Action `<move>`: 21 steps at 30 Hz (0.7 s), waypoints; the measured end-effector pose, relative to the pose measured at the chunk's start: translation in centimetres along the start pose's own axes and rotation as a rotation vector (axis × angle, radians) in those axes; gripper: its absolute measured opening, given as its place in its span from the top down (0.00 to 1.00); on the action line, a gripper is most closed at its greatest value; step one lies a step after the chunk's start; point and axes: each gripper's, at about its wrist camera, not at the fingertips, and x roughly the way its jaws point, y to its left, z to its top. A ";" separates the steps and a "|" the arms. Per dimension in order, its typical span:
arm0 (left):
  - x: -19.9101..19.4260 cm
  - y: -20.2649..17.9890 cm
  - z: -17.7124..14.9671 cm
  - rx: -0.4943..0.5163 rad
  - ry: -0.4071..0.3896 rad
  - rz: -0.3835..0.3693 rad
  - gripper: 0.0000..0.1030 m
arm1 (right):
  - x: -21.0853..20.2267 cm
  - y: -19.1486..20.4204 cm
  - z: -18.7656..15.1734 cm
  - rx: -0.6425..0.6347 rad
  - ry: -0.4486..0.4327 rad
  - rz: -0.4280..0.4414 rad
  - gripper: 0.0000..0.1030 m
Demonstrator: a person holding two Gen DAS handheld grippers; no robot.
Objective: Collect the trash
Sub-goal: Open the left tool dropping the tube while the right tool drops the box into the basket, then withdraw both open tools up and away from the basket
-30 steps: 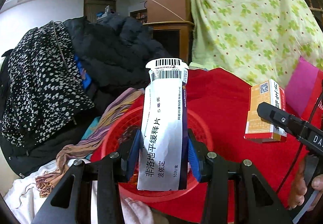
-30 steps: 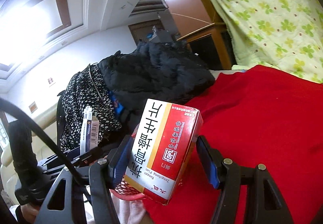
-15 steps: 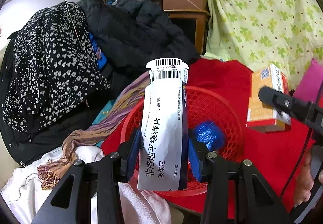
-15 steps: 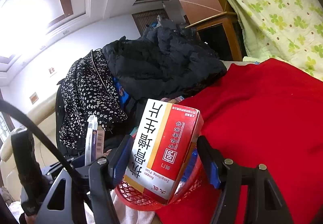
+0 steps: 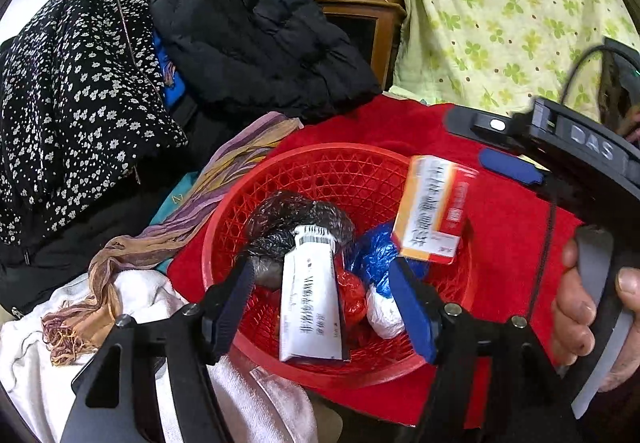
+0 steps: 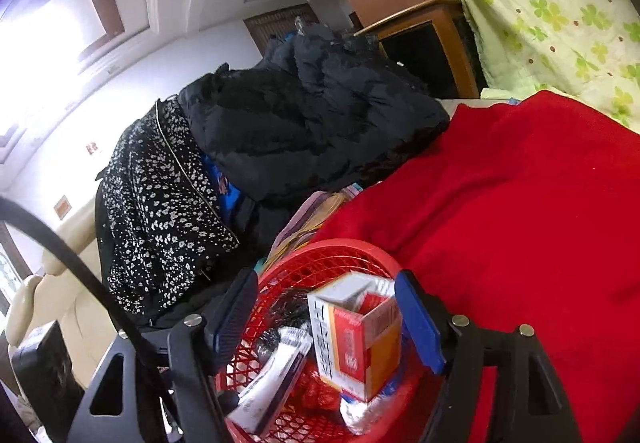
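A red mesh basket (image 5: 320, 171) sits on the red blanket (image 5: 512, 227); it also shows in the right wrist view (image 6: 332, 255). My left gripper (image 5: 328, 299) is open above the basket, and the white medicine box (image 5: 310, 299) lies loose in it between the fingers. My right gripper (image 6: 328, 319) is open over the basket; the red and orange box (image 6: 356, 343) is free of it, blurred, dropping into the basket (image 5: 432, 211). Crumpled black (image 5: 292, 215), blue (image 5: 372, 255) and white (image 5: 382, 309) wrappers lie in the basket.
A black puffer jacket (image 5: 256, 43) and a black floral jacket (image 5: 72, 103) are piled at the left. A striped scarf (image 5: 192, 211) and white towel (image 5: 48, 355) lie beside the basket. A green clover sheet (image 5: 504, 27) hangs behind.
Both grippers tilted down over the basket and opened. The white box dropped into the basket and the red and orange box left the right gripper.
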 end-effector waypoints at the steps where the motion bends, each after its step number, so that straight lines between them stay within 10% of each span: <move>1: -0.1 -0.1 0.0 0.000 -0.004 -0.001 0.31 | -0.5 -0.2 -0.2 0.002 -0.007 -0.003 0.28; 21: -9.5 -7.7 1.9 0.127 -0.207 0.043 0.07 | -19.9 -5.6 -2.5 0.116 -0.194 -0.105 0.27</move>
